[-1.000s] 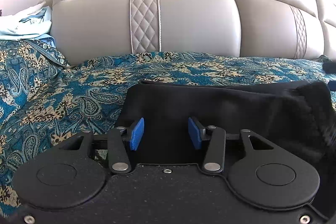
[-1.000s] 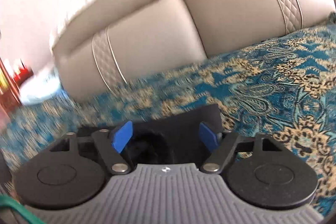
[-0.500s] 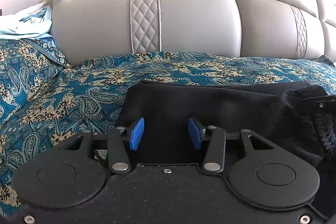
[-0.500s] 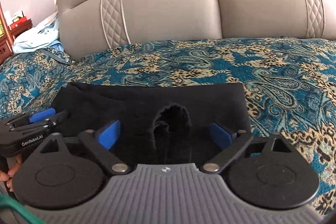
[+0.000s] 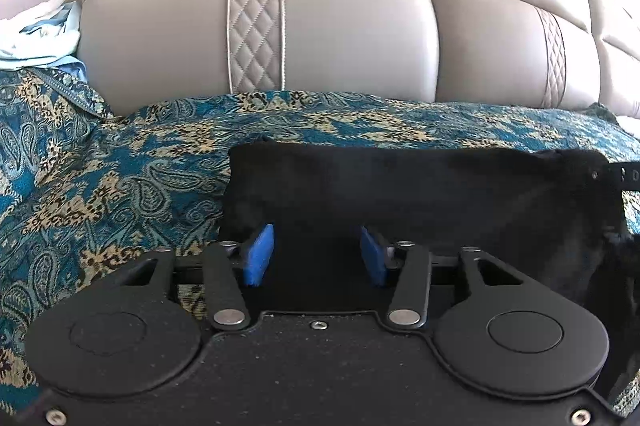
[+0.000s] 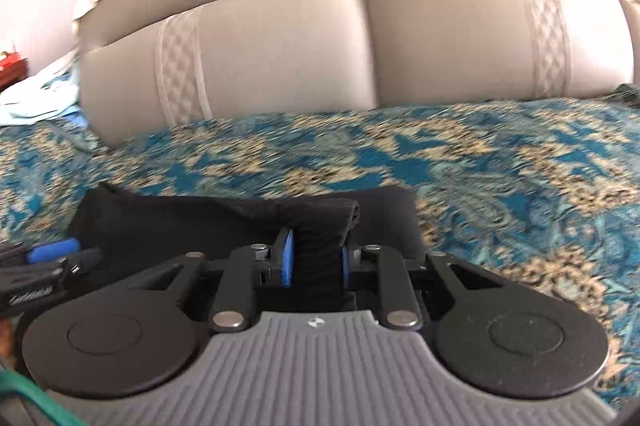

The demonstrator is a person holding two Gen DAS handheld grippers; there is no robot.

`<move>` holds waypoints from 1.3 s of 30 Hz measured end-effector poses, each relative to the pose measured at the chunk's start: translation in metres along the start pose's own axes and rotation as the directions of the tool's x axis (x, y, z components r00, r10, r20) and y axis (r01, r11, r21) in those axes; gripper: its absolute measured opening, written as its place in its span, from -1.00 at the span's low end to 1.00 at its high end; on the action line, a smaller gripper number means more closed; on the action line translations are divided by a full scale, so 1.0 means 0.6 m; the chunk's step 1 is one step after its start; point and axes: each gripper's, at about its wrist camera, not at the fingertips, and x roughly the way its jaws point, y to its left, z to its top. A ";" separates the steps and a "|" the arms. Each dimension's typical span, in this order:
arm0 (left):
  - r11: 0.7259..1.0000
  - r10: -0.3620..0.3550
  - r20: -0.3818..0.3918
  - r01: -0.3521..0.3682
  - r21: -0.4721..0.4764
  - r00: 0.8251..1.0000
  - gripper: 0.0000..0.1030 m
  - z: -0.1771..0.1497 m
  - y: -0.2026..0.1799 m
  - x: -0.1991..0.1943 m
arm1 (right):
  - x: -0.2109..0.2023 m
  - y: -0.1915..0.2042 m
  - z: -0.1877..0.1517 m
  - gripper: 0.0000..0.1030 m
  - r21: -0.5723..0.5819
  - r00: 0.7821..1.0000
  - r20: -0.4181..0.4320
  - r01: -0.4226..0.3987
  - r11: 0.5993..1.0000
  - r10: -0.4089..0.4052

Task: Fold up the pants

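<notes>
I am working over black pants that are lying folded into a flat, soft rectangle on a bedspread woven in teal and gold paisley, its surface slightly ribbed and rumpled. The cloth of the pants is matte and a little fuzzy, swallowing the light, with a rounded fold along its far edge.

My right claw has just been closing, and it is now pinching a raised, bunched ridge of the black fabric between its blue rubbery pads; the ridge is standing up between them like a thick roll, its top curling over to the right. The right claw's body is ribbed grey plastic flanked by two round black discs.

My left claw has just been widening its jaws, and it is standing spread over the near edge of the pants, the blue pads apart with black fabric lying in the gap; I am not seeing them press on it. Its housing is grainy black plastic.

Behind the bed, a padded headboard is bulging in smooth taupe leather-like panels, broken by narrow diamond-quilted strips with piped edges. Pale blue crumpled cloth is heaped at the far left.
</notes>
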 end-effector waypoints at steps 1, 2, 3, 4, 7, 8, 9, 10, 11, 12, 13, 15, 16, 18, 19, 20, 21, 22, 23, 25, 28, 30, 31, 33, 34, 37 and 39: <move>1.000 0.001 -0.001 -0.001 0.001 1.000 0.17 0.000 -0.003 0.001 | 0.003 -0.003 0.002 -0.50 -0.003 1.000 0.004 0.024 1.000 -0.024; 1.000 0.001 -0.002 -0.001 0.003 1.000 0.21 -0.001 -0.006 0.004 | 0.007 -0.007 0.003 -0.50 0.007 0.998 0.008 0.057 0.998 -0.057; 1.000 0.002 -0.009 -0.002 0.010 1.000 0.26 -0.001 -0.010 0.009 | 0.012 -0.013 0.005 -0.47 0.017 0.997 0.001 0.083 0.996 -0.083; 1.000 0.003 -0.009 -0.003 0.026 1.000 0.32 -0.004 -0.015 0.013 | 0.017 -0.018 0.006 -0.39 0.025 0.995 -0.008 0.096 0.995 -0.096; 0.997 0.035 0.008 -0.035 0.065 0.999 0.37 -0.011 -0.029 0.012 | 0.027 -0.025 0.007 0.08 0.038 0.992 -0.034 0.119 0.992 -0.118; 0.997 0.040 0.000 -0.039 0.064 0.999 0.38 -0.009 -0.031 0.011 | 0.025 -0.025 0.006 0.13 0.034 0.991 -0.029 0.134 0.990 -0.133; 0.998 0.044 -0.019 -0.043 0.055 0.999 0.40 -0.006 -0.030 0.007 | 0.019 -0.024 0.005 0.17 0.045 0.991 -0.021 0.133 0.990 -0.132; 0.998 0.044 -0.037 -0.042 0.044 0.998 0.44 -0.003 -0.028 0.003 | 0.011 -0.023 0.005 0.25 0.064 0.993 -0.011 0.120 0.991 -0.119; 0.999 0.041 -0.053 -0.039 0.034 0.998 0.48 -0.001 -0.026 -0.003 | 0.000 -0.022 0.004 0.27 0.083 0.994 0.001 0.105 0.991 -0.106; 0.999 0.036 -0.065 -0.034 0.026 0.997 0.57 -0.001 -0.023 -0.012 | -0.015 -0.017 0.000 0.33 0.088 0.995 0.019 0.101 0.991 -0.103; 0.999 0.028 -0.073 -0.027 0.022 0.997 0.64 -0.002 -0.021 -0.025 | -0.032 -0.008 -0.005 0.42 0.076 0.994 0.039 0.100 0.992 -0.104; 1.000 0.024 -0.067 -0.023 0.018 0.997 0.70 -0.009 -0.017 -0.053 | -0.070 0.015 -0.018 0.52 0.027 0.991 0.082 0.106 0.994 -0.108; 0.999 0.030 -0.067 -0.028 0.018 0.997 0.76 -0.016 -0.017 -0.070 | -0.089 0.028 -0.027 0.60 -0.007 0.988 0.106 0.109 0.994 -0.108; 0.999 0.042 -0.075 -0.041 0.014 0.996 0.83 -0.029 -0.018 -0.097 | -0.122 0.053 -0.052 0.65 -0.061 0.984 0.144 0.116 0.991 -0.106; 0.999 0.049 -0.081 -0.049 0.010 0.995 0.86 -0.039 -0.018 -0.112 | -0.137 0.064 -0.068 0.67 -0.084 0.982 0.156 0.115 0.990 -0.101; 0.999 0.053 -0.088 -0.053 0.009 0.995 0.87 -0.048 -0.018 -0.125 | -0.151 0.077 -0.085 0.68 -0.102 0.981 0.164 0.118 0.988 -0.100; 0.998 0.057 -0.098 -0.056 0.008 0.994 0.88 -0.061 -0.019 -0.141 | -0.165 0.089 -0.103 0.70 -0.114 0.981 0.168 0.120 0.986 -0.100; 0.998 0.060 -0.105 -0.060 0.008 0.993 0.90 -0.072 -0.020 -0.152 | -0.174 0.098 -0.120 0.71 -0.124 0.981 0.166 0.121 0.985 -0.099; 0.998 0.064 -0.110 -0.064 0.005 0.992 0.91 -0.083 -0.021 -0.165 | -0.183 0.106 -0.136 0.71 -0.132 0.982 0.161 0.125 0.983 -0.103; 0.998 0.066 -0.125 -0.069 -0.014 0.990 0.92 -0.108 -0.019 -0.189 | -0.195 0.121 -0.168 0.71 -0.147 0.983 0.144 0.136 0.980 -0.115; 0.997 0.052 -0.147 -0.059 -0.045 0.988 0.92 -0.139 -0.019 -0.215 | -0.203 0.138 -0.202 0.74 -0.161 0.988 0.103 0.130 0.978 -0.114; 0.996 0.051 -0.156 -0.061 -0.058 0.986 0.92 -0.154 -0.019 -0.223 | -0.204 0.145 -0.215 0.75 -0.167 0.990 0.081 0.128 0.978 -0.115; 0.997 0.049 -0.164 -0.059 -0.058 0.985 0.92 -0.160 -0.020 -0.224 | -0.202 0.146 -0.220 0.75 -0.167 0.991 0.067 0.128 0.978 -0.118; 0.996 0.060 -0.178 -0.070 -0.049 0.982 0.92 -0.172 -0.022 -0.223 | -0.197 0.149 -0.226 0.75 -0.168 0.991 0.036 0.134 0.977 -0.130; 0.996 0.071 -0.181 -0.079 -0.039 0.981 0.92 -0.176 -0.024 -0.222 | -0.195 0.152 -0.229 0.76 -0.172 0.990 0.025 0.140 0.975 -0.137; 0.996 0.085 -0.186 -0.090 -0.018 0.979 0.93 -0.183 -0.027 -0.216 | -0.184 0.155 -0.235 0.76 -0.180 0.986 -0.013 0.161 0.970 -0.166; 0.996 0.083 -0.197 -0.090 -0.025 0.977 0.95 -0.184 -0.026 -0.210 | -0.179 0.152 -0.237 0.77 -0.175 0.985 -0.027 0.165 0.971 -0.172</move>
